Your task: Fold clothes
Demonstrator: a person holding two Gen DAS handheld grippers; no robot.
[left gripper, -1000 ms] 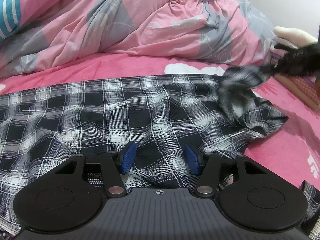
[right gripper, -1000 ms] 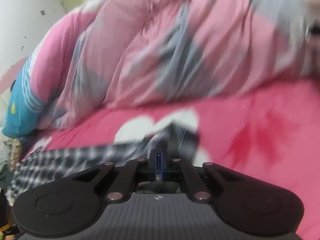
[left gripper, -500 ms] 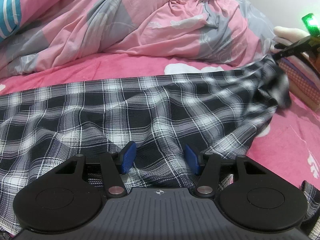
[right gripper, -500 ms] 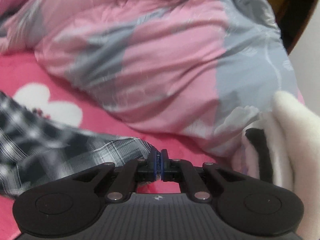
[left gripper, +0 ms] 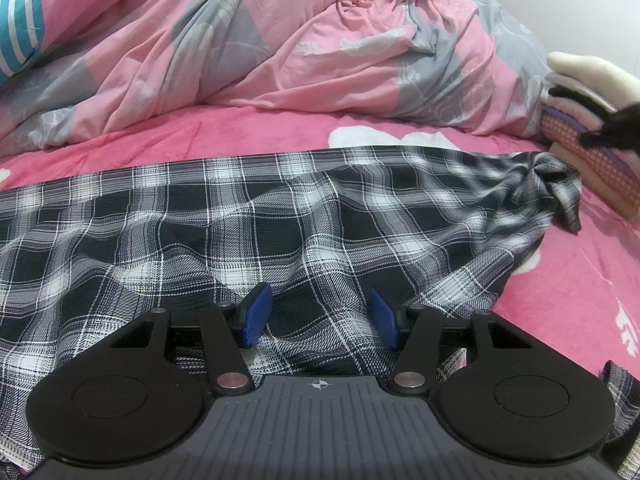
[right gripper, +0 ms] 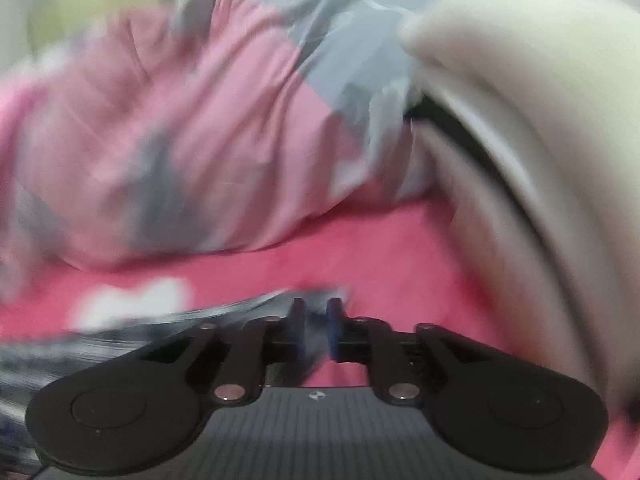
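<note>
A black-and-white plaid garment (left gripper: 280, 232) lies spread across the pink bed sheet (left gripper: 240, 136), its right end crumpled (left gripper: 560, 188). My left gripper (left gripper: 320, 312) rests low over the garment's near part, jaws open, cloth lying under and between the blue pads without being pinched. My right gripper (right gripper: 316, 320) is blurred in its own view; its jaws are opening and stand slightly apart, with the plaid edge (right gripper: 120, 336) streaked beside and just behind them and no grip visible. In the left wrist view it is a dark blur (left gripper: 592, 136) above the garment's right end.
A rumpled pink and grey duvet (left gripper: 320, 40) fills the back of the bed. A stack of folded items topped by a cream one (left gripper: 592, 76) stands at the right, close to my right gripper (right gripper: 540, 100). A blue striped pillow (left gripper: 16, 20) is far left.
My right gripper drew the garment's folded-over end out to the right, stretching it flat, then parted its jaws and the end dropped onto the sheet. The left gripper stayed put.
</note>
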